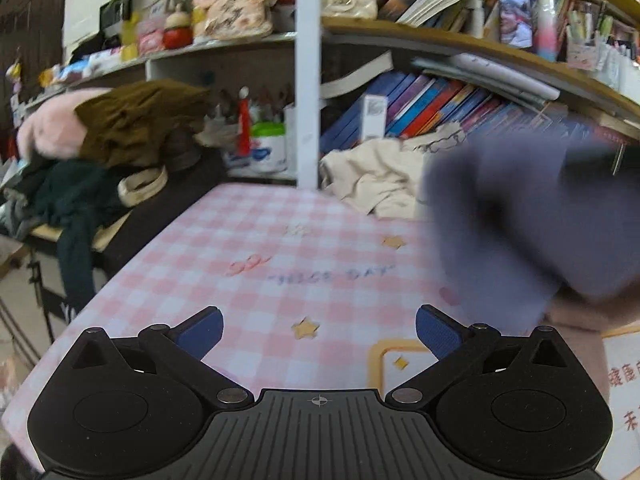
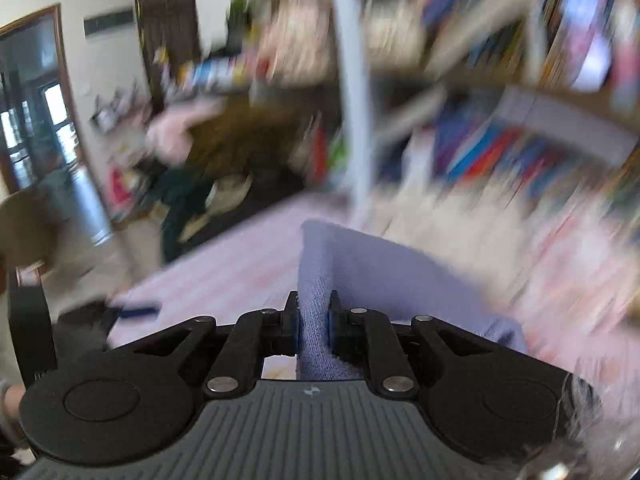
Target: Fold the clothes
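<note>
Motion blur is smearing the shelves (image 2: pixel 500 92) and table (image 2: pixel 240 264) in the right wrist view; the cloth (image 1: pixel 520 216) is blurring, running off the right edge.

Cloth (image 2: pixel 320 276): soft lavender terry with a fine looped, matt nap. Right gripper (image 2: pixel 313 324) and left gripper (image 1: pixel 319 332): matt black plastic links, ribbed grey body, bright metal pivot pins, textured blue pads (image 1: pixel 434 330). Table cover (image 1: pixel 280 248): smooth pink-and-white check with a slight sheen.
</note>
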